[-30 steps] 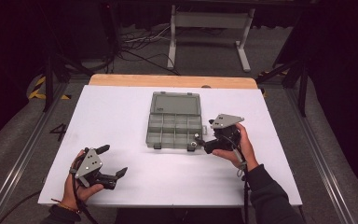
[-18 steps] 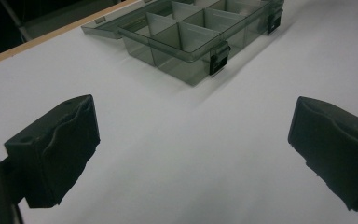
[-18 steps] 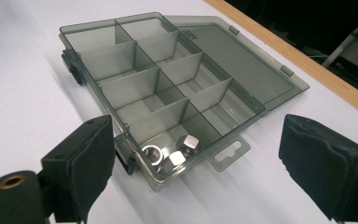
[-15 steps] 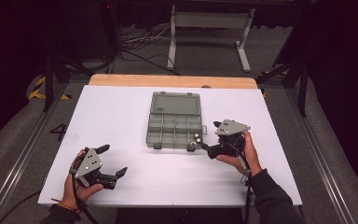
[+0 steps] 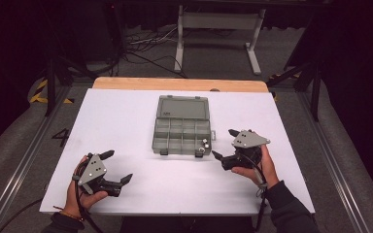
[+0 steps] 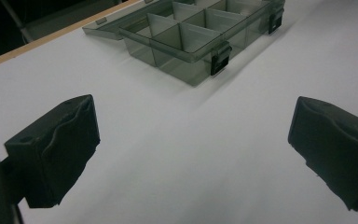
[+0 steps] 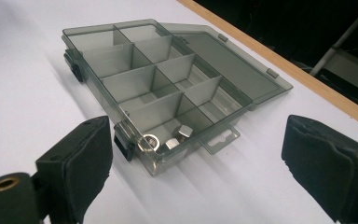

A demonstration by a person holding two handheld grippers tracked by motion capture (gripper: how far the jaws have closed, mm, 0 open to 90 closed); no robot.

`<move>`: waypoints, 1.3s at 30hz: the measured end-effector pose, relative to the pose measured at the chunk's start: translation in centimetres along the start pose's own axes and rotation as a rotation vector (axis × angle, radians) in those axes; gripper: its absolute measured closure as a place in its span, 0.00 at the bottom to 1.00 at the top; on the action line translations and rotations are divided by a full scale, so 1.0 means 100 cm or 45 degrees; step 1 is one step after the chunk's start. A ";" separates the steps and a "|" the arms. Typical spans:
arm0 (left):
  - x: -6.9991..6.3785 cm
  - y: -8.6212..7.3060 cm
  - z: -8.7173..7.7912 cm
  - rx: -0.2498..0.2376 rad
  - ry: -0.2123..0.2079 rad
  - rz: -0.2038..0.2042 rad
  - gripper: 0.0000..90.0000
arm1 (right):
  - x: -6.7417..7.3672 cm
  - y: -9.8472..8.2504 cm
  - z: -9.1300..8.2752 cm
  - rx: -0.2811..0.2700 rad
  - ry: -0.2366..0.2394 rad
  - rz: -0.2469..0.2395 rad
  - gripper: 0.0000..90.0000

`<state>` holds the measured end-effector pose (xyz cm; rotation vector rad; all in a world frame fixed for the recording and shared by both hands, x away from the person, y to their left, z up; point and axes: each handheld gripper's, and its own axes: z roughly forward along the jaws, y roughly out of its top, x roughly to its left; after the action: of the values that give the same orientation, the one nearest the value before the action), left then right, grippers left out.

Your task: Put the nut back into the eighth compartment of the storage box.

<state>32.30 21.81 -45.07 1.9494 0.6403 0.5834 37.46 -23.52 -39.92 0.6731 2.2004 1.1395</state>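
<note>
A smoky clear compartment box lies open at the table's middle, its lid flat behind it. A few metal nuts sit in its front right compartment, also seen in the right gripper view as shiny nuts in the box. My right gripper rests just right of the box, apart from it. Its jaws have just been opening and stand open with nothing between them. My left gripper stands open and empty near the front left, facing the box.
The box stands on a white sheet that covers the table, and a wooden edge shows at the back. Metal frame legs and cables lie on the dark floor beyond.
My right gripper has drawn a little away from the box's front right corner, toward the right and the near edge, with its jaws wider. The left gripper has stayed put.
</note>
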 end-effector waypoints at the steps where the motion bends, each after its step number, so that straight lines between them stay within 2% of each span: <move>1: 0.000 0.000 0.000 0.000 0.000 0.001 0.03 | 0.000 -0.001 -0.001 -0.006 -0.006 0.002 0.10; 11: 0.000 0.001 0.002 0.000 -0.001 0.005 0.03 | 0.001 -0.017 -0.015 -0.027 -0.031 -0.012 0.10; 24: 0.001 0.000 0.002 -0.004 0.000 -0.008 0.03 | -0.001 -0.042 -0.028 -0.033 -0.057 0.001 0.10; 39: 0.001 0.001 0.005 0.005 -0.009 0.004 0.03 | -0.008 -0.078 -0.049 -0.023 -0.089 0.080 0.10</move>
<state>32.69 21.51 -45.14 1.9555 0.6345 0.5777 33.38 -30.78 -43.95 0.7678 2.1215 1.1485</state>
